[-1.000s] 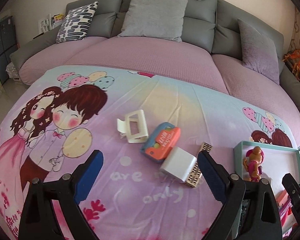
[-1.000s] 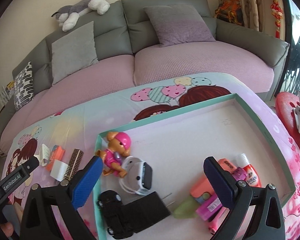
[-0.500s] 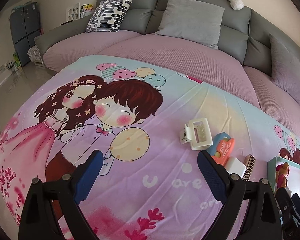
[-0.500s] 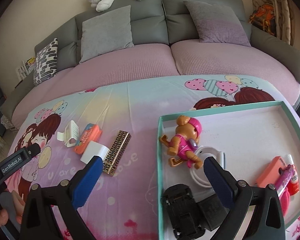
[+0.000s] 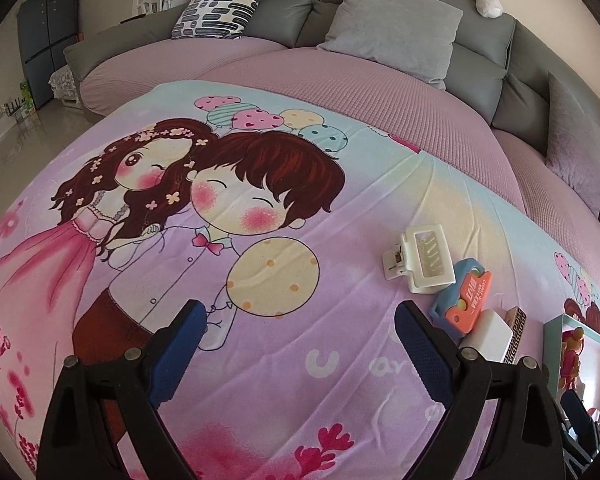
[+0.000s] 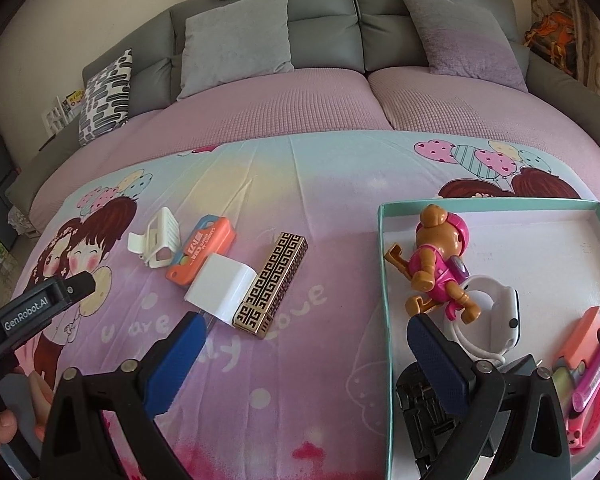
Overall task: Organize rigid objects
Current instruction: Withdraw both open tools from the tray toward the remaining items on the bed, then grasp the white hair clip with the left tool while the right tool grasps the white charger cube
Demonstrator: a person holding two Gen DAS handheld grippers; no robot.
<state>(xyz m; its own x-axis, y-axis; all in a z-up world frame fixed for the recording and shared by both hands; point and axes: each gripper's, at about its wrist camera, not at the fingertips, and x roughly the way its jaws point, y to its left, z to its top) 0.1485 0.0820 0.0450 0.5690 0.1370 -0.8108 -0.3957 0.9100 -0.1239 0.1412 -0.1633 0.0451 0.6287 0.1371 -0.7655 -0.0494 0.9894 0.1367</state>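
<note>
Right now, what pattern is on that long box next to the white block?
A gold and black maze-like key pattern on the box. The right wrist view shows it best.

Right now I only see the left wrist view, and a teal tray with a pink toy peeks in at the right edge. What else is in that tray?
Observer: A white smartwatch lies in the teal tray, right beside the toy dog, whose legs overlap its strap.
Operator: Anything nearer to us in there?
Observer: Yes, a black toy car sits in the near corner, partly hidden behind a finger of the right gripper.
Operator: Is that gripper carrying something?
Observer: No. Its jaws stand open with nothing between them.
</note>
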